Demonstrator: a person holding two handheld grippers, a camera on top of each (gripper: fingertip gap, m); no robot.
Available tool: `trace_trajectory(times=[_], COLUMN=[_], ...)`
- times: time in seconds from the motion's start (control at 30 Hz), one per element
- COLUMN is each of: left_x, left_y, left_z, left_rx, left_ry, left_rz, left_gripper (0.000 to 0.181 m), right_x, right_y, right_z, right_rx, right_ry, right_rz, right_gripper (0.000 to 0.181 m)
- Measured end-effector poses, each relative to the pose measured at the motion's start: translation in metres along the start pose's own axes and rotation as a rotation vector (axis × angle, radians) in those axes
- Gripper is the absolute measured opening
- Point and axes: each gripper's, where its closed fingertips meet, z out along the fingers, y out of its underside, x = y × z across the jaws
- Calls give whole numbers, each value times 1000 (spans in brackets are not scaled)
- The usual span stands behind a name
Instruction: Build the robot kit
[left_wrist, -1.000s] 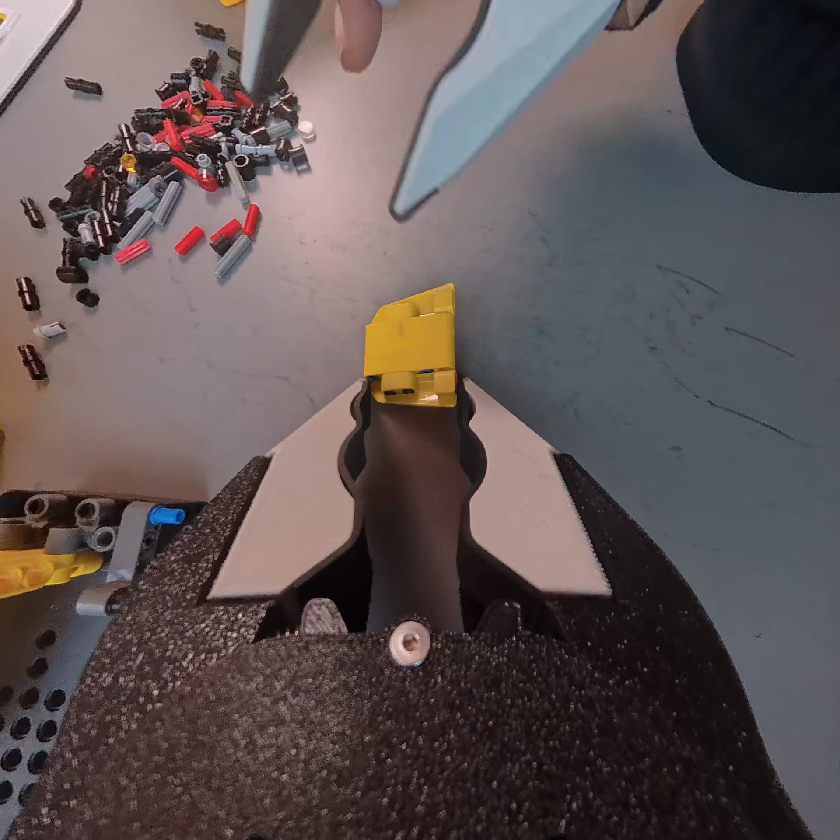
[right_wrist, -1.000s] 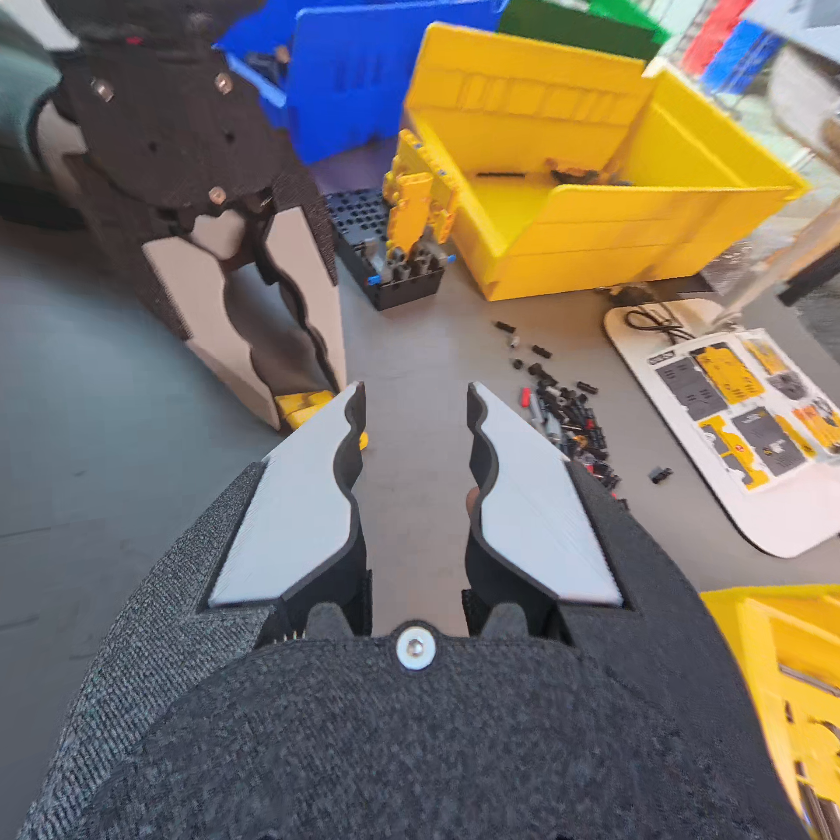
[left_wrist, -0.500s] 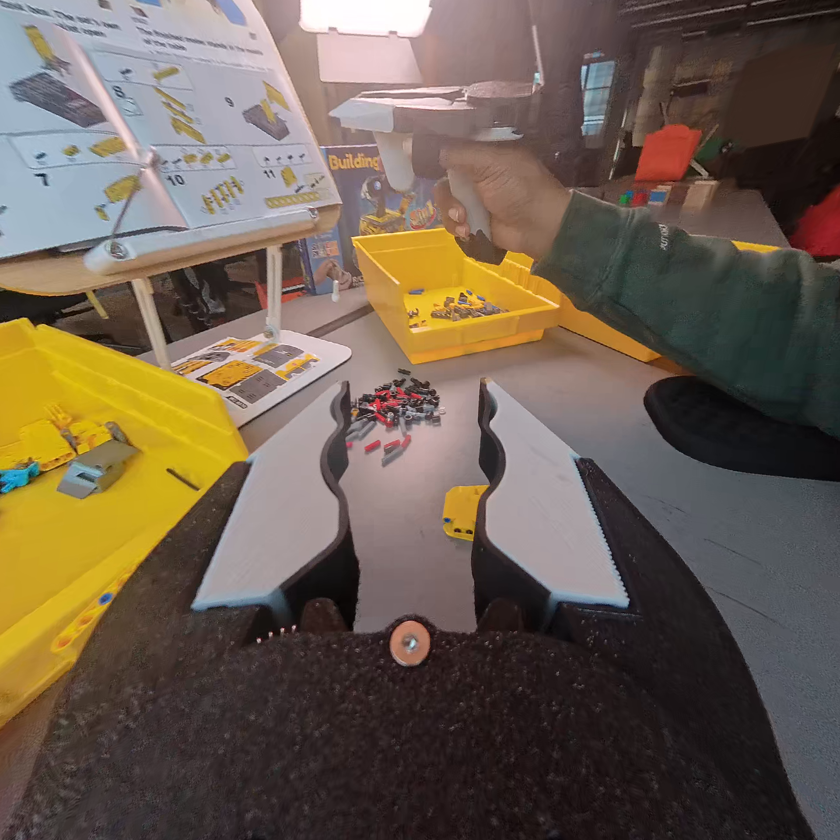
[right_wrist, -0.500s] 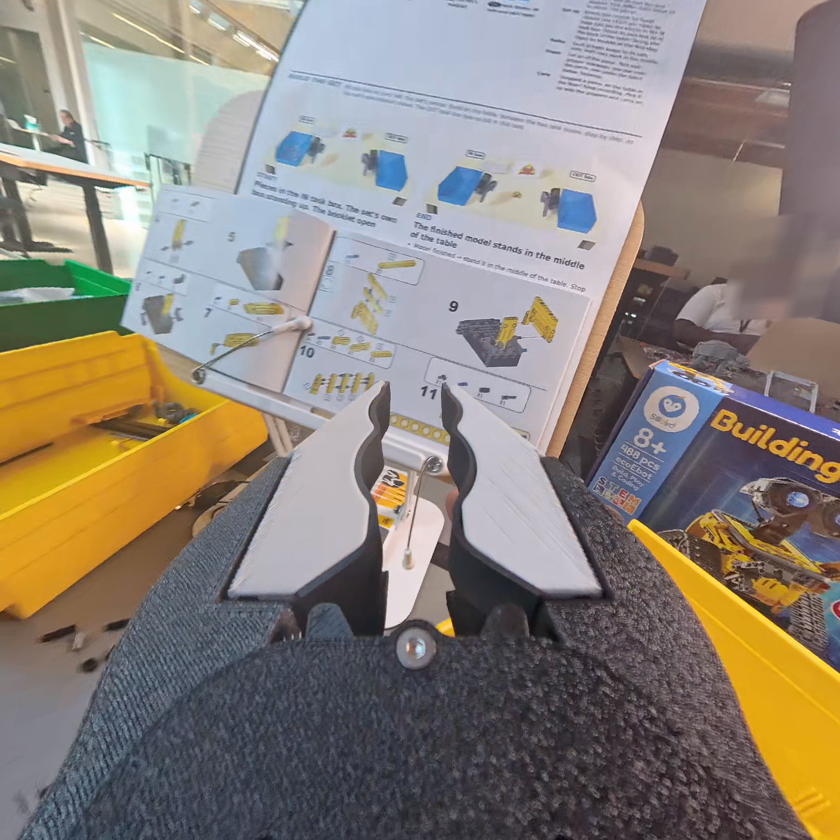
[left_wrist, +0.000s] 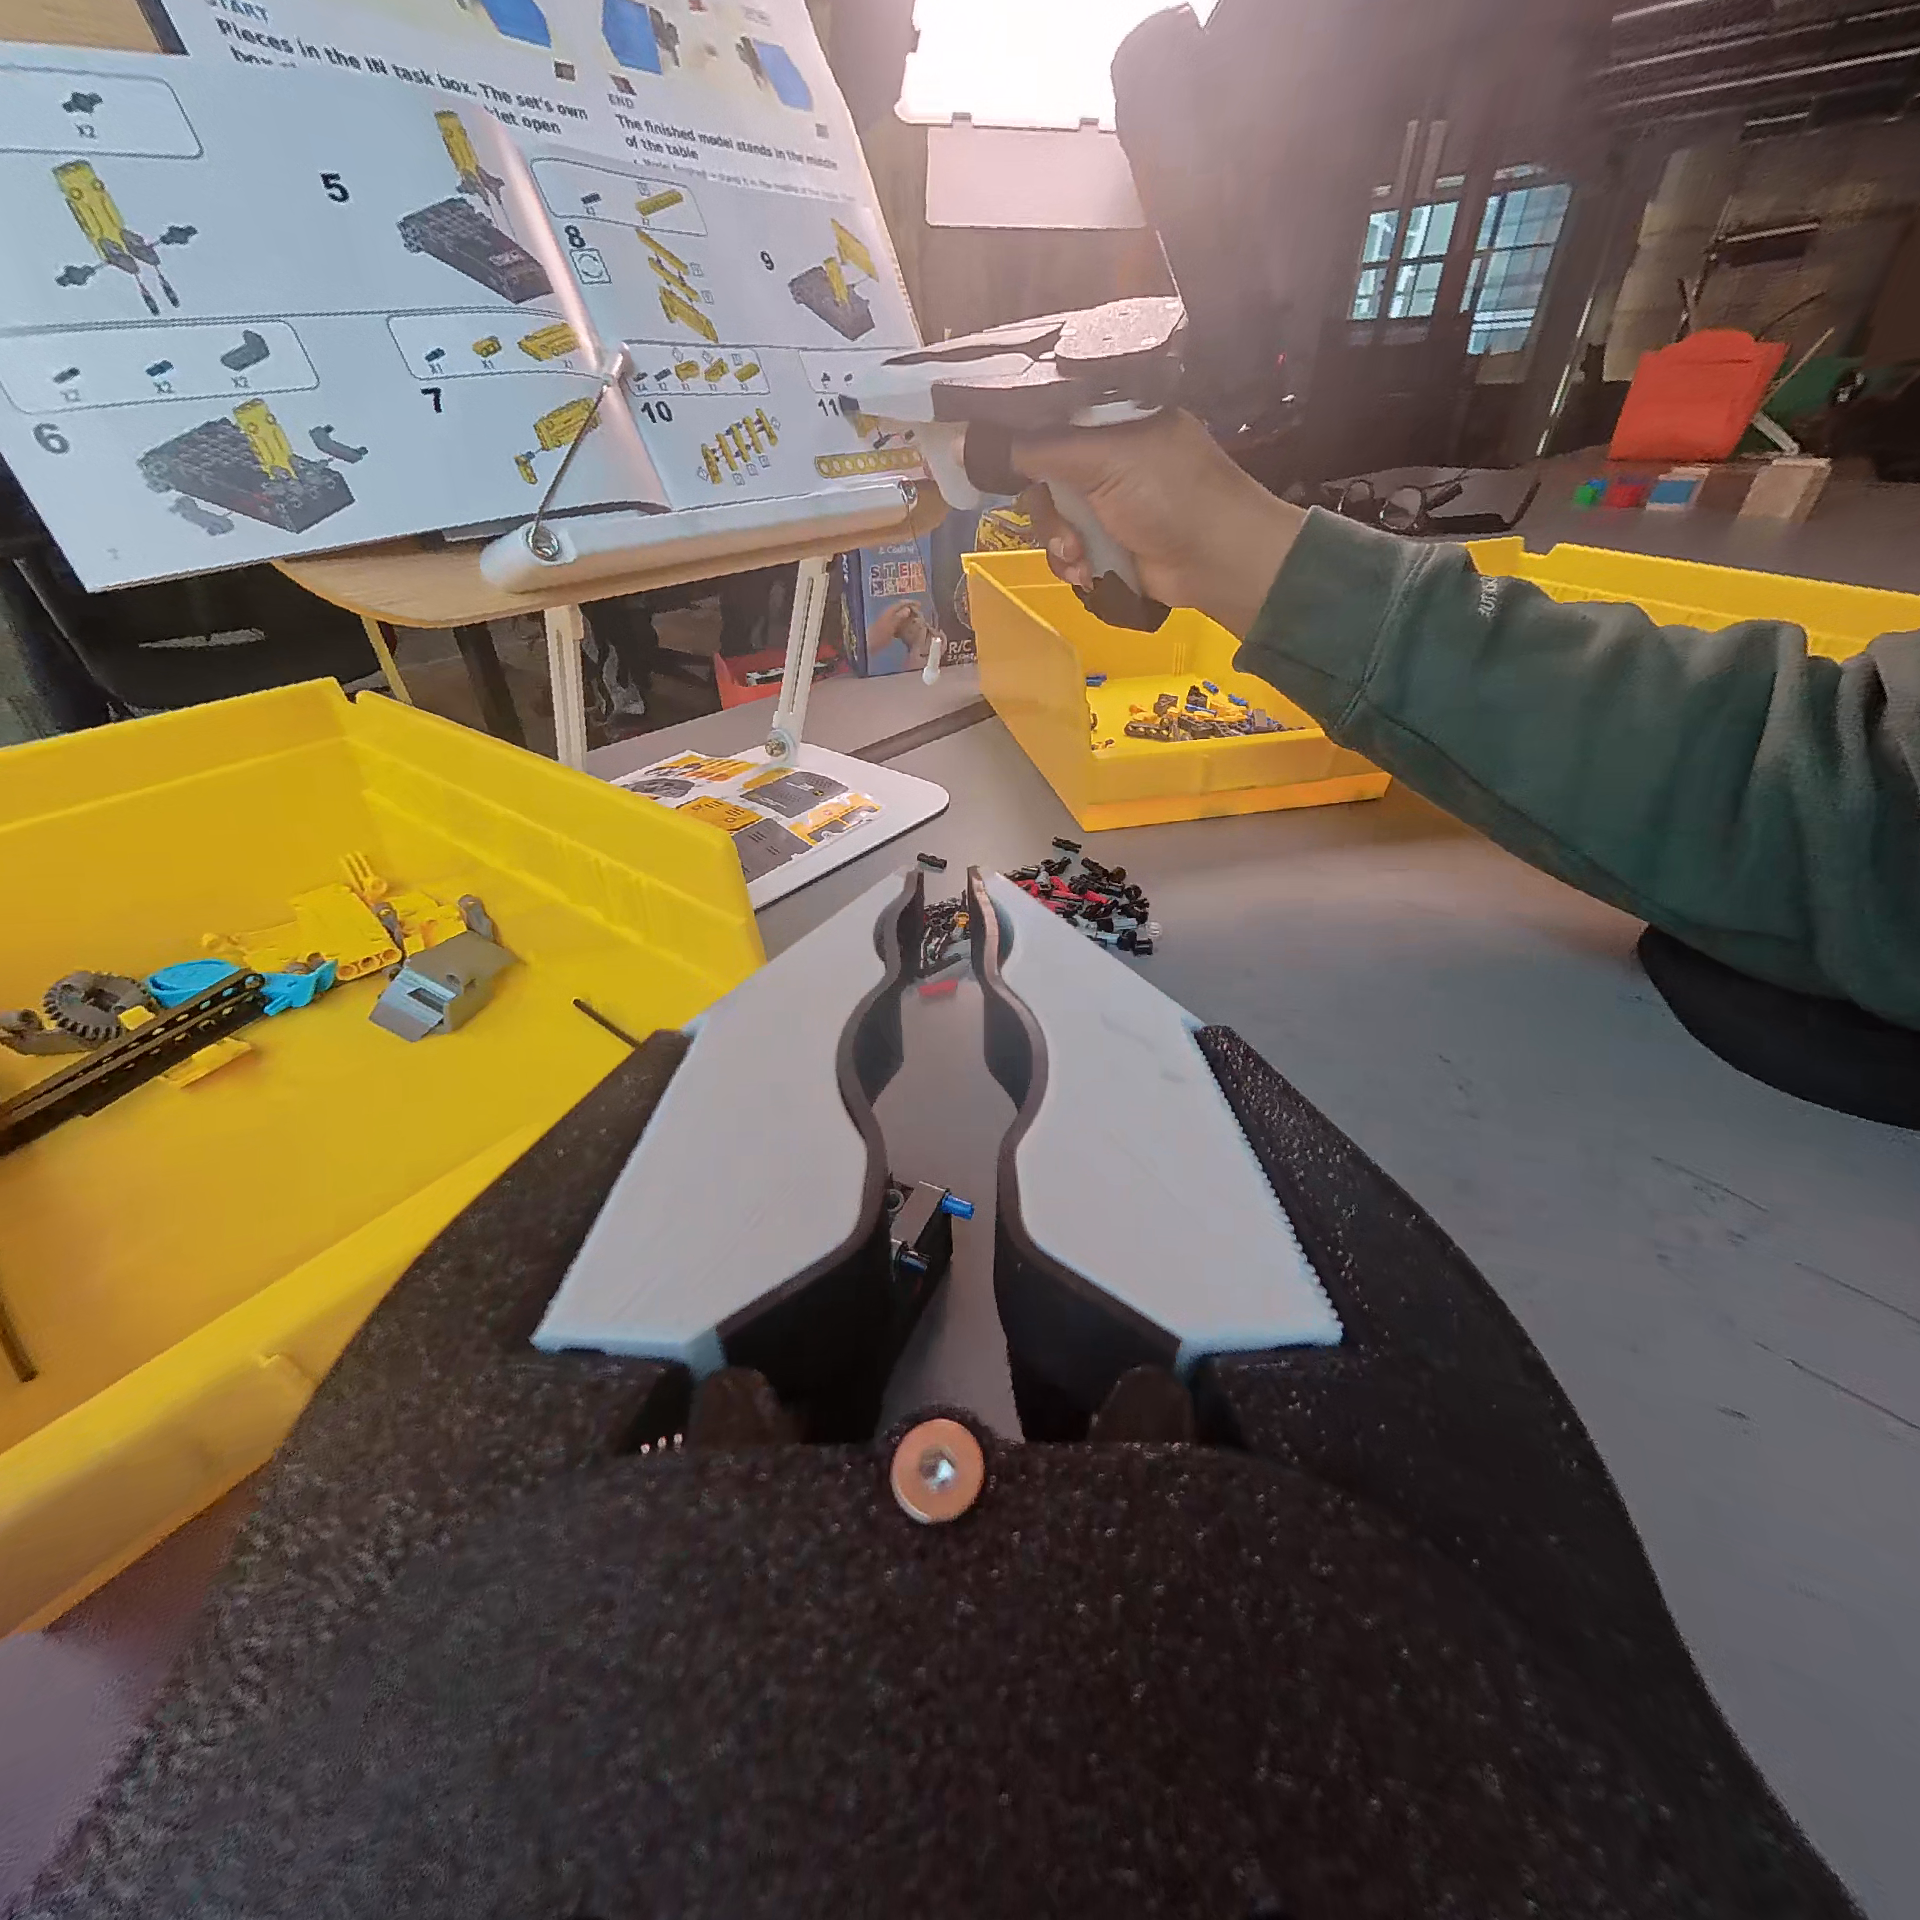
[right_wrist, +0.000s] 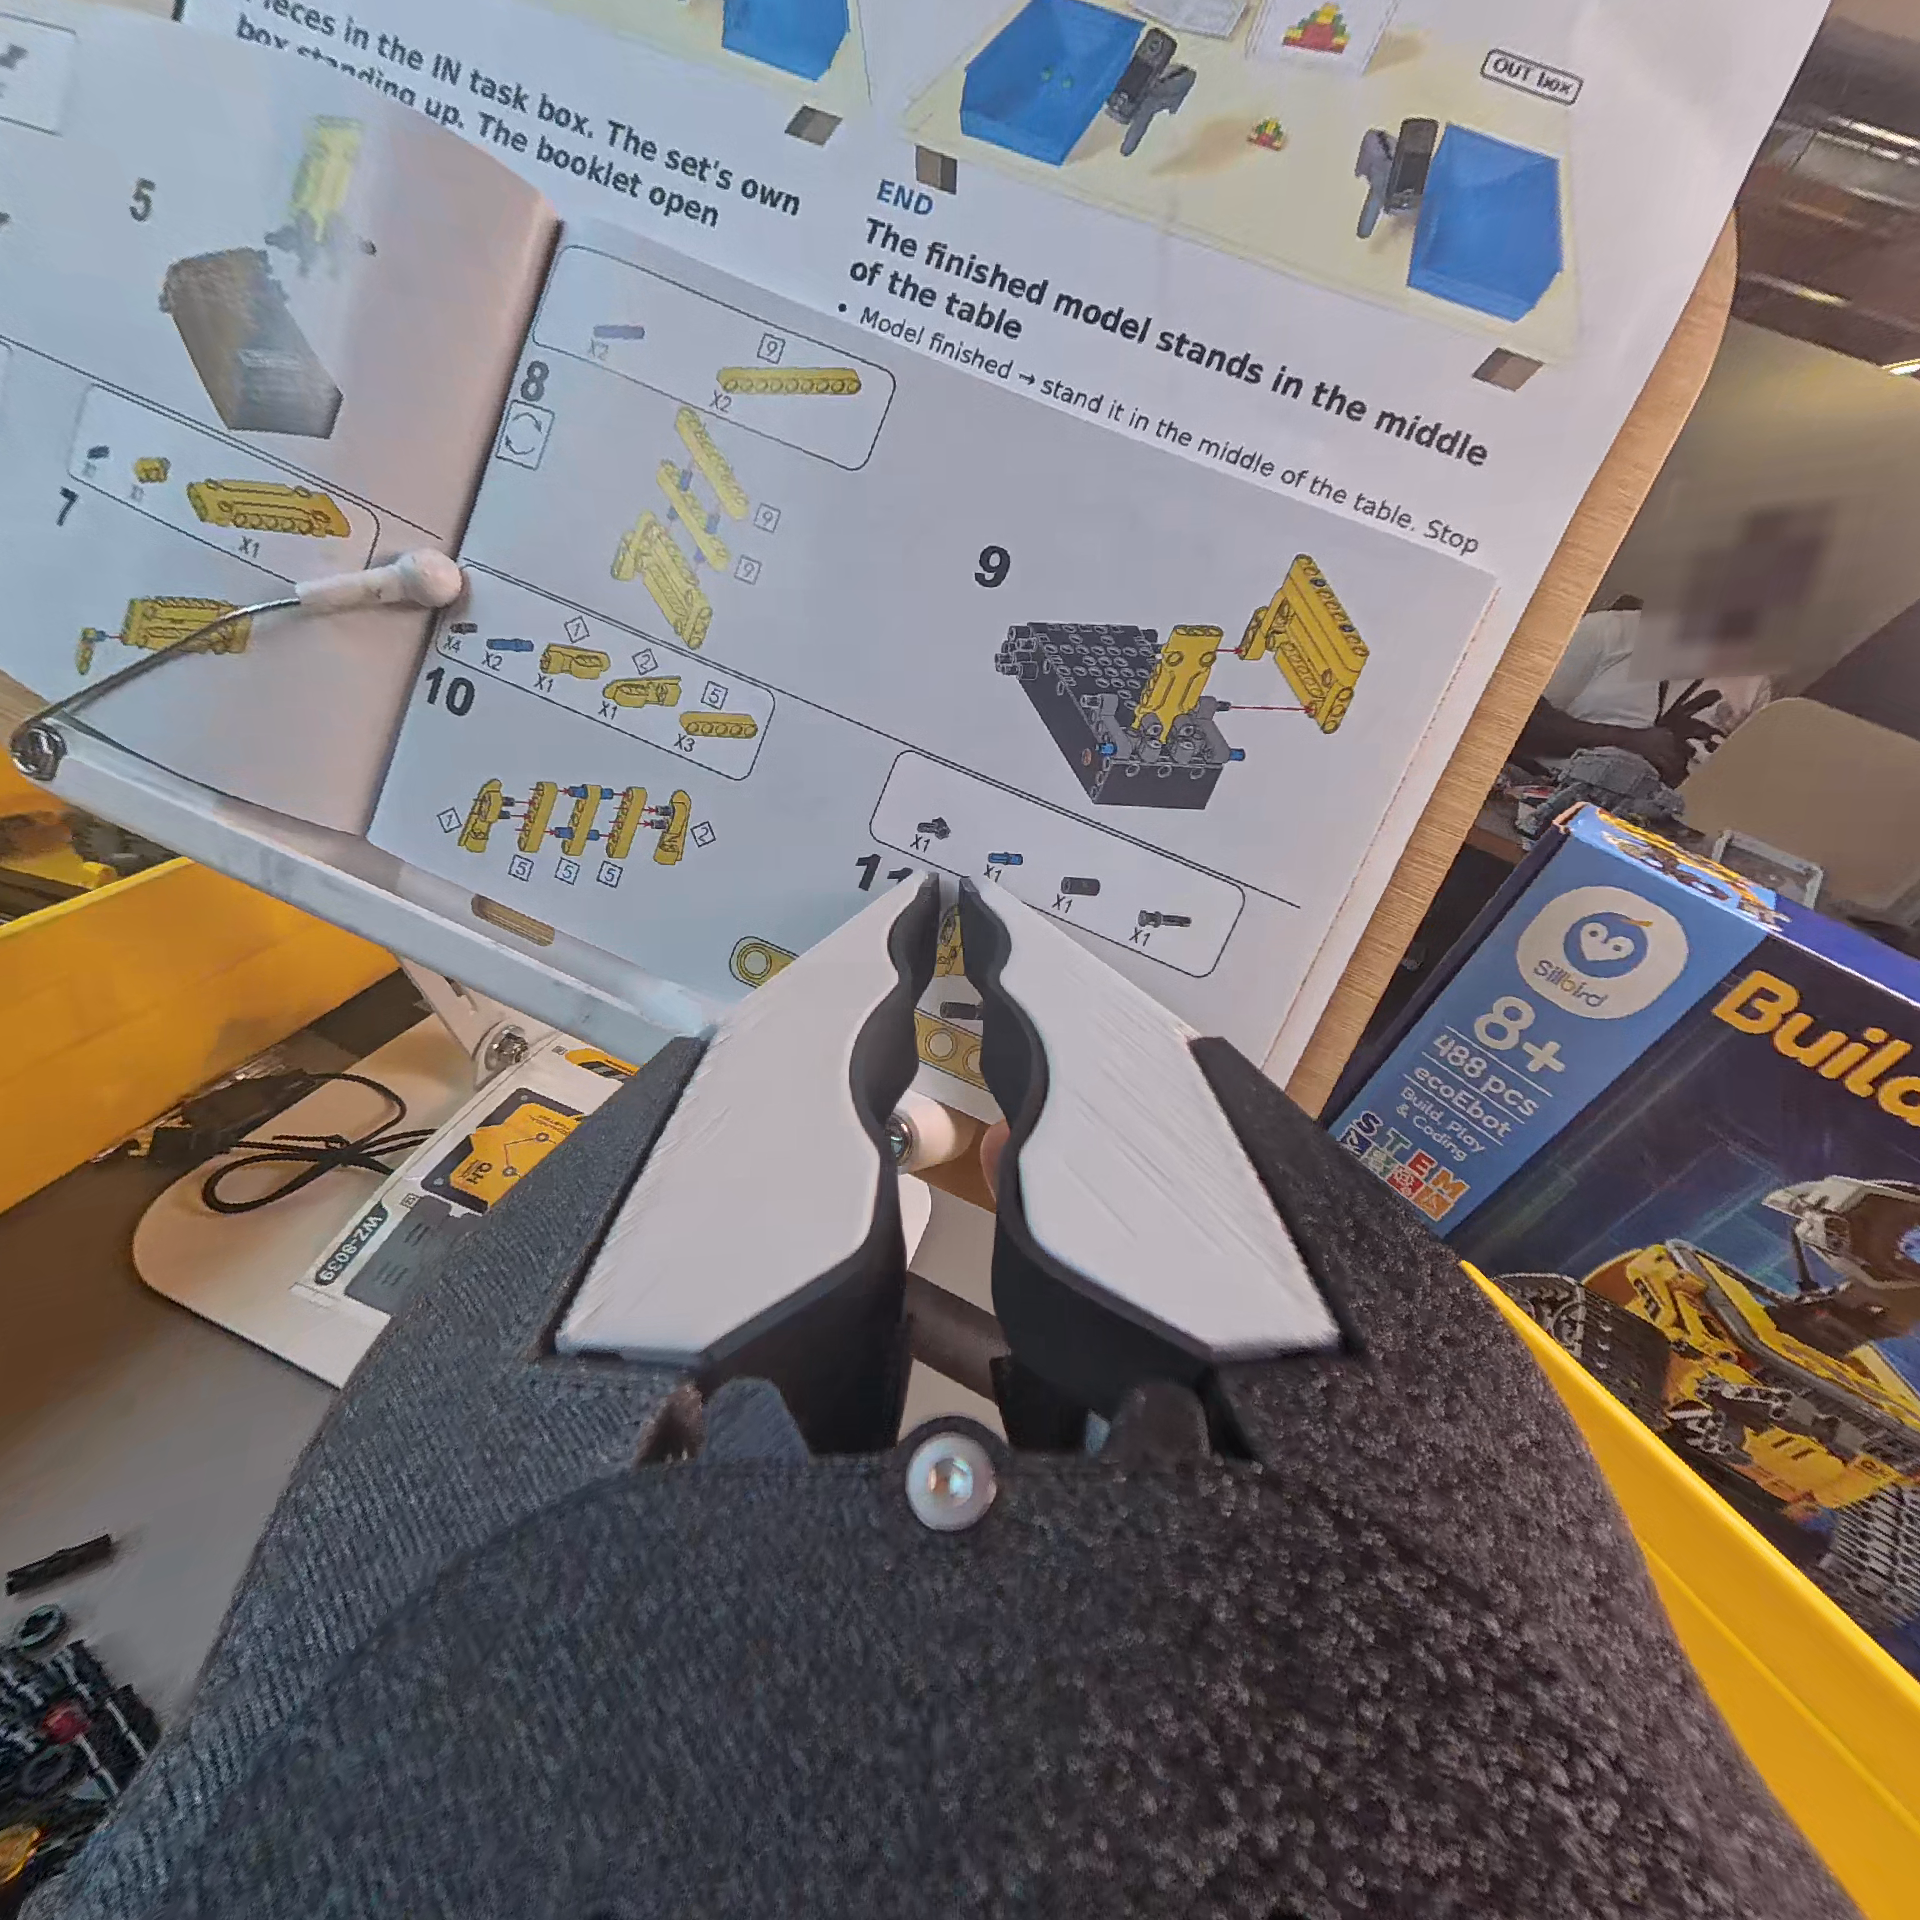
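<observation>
Grippers are both hanging clenched and empty. The left gripper (left_wrist: 943, 883) is hovering above the grey table (left_wrist: 1455, 1195), near a far pile of small pins (left_wrist: 1049, 904). The right gripper (right_wrist: 945, 888) is pointing at the instruction booklet (right_wrist: 831, 582) on its stand, tips almost touching the page.

The grey bench (left_wrist: 1455, 1195) carries yellow bins left (left_wrist: 582, 831) and far right (left_wrist: 1195, 774), and a pile of small pins (left_wrist: 1070, 904) between.

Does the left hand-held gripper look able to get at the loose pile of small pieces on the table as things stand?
Probably yes: the pile of small pieces lies just beyond the left hand-held gripper, with bare table between, though its fingers are nearly closed.
</observation>
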Motion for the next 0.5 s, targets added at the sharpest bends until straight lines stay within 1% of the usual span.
trace_trajectory(times=[0.13,0.3,0.5], left_x=[2,2,4], left_y=[7,12,16], left_z=[3,4,5], left_rx=[-22,-37,-52], left_ry=[19,26,40], left_rz=[-11,-20,-26], left_gripper=[7,10,17], right_x=[-1,-5,-5], right_y=[-6,-5,-5], right_z=[0,3,3], right_rx=[37,26,32], right_ry=[-22,-29,-39], right_rz=[12,-22,-5], right_gripper=[0,0,0])
